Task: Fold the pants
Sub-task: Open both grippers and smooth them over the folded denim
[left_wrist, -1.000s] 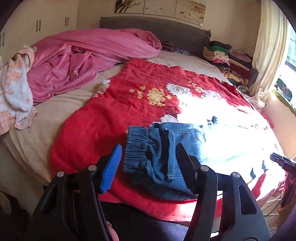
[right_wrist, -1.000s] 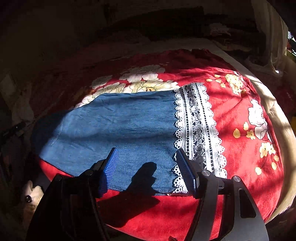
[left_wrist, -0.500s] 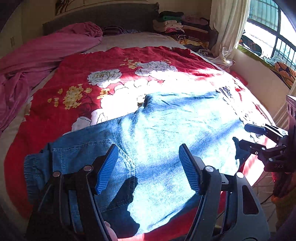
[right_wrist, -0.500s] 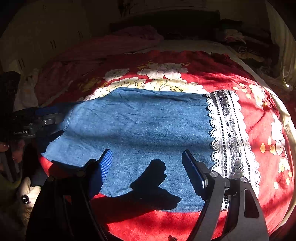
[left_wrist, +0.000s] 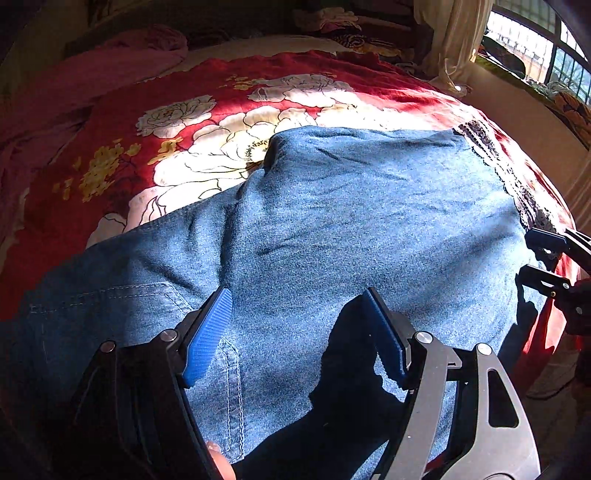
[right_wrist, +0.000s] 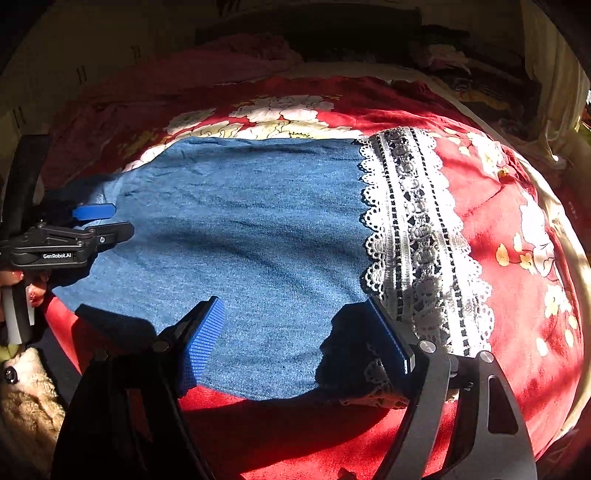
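Note:
Blue denim pants lie spread flat on a red floral bedspread, with the pocket end at the left and a white lace hem at the right. My left gripper is open just above the denim near the pocket seam, holding nothing. My right gripper is open over the near edge of the leg, close to the lace hem, holding nothing. Each gripper shows in the other's view: the right one at the right edge, the left one at the left edge.
A pink blanket lies bunched at the far left of the bed. Piled clothes sit by the headboard. A curtain and a window are at the right. A fuzzy beige thing lies below the bed's near edge.
The left gripper swung right from the bunched waistband and came lower over the spread pants. The right gripper moved slightly closer to the near edge. Both stayed open.

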### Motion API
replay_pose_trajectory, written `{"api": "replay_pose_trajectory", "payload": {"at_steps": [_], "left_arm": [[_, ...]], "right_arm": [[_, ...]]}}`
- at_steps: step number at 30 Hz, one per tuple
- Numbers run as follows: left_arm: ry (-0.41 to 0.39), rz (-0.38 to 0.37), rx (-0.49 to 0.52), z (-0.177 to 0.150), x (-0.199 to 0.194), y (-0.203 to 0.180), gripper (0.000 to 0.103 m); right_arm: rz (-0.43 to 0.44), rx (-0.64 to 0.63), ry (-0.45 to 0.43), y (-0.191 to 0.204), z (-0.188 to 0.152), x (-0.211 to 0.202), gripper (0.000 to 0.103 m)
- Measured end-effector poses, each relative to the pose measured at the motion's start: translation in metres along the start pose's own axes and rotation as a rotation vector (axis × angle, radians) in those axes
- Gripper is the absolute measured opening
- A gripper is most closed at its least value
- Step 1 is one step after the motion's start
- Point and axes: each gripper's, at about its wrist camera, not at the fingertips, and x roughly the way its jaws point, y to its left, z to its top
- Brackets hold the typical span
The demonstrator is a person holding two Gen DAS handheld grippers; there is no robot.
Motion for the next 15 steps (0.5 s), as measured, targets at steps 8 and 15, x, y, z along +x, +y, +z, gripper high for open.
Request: {"api": "replay_pose_trajectory", "payload": {"at_steps": [8, 15], "left_arm": [[-0.06, -0.034, 0.01, 0.013, -0.04, -0.016, 0.072], [-0.077, -0.054, 0.042, 0.037, -0.056, -0.034, 0.074]], "right_arm": [[0.057, 0.177, -0.122, -0.035, 0.0, -0.058, 0.076], [-0.011, 0.223, -0.183, -0.059, -0.013, -0.093, 0.091]]}}
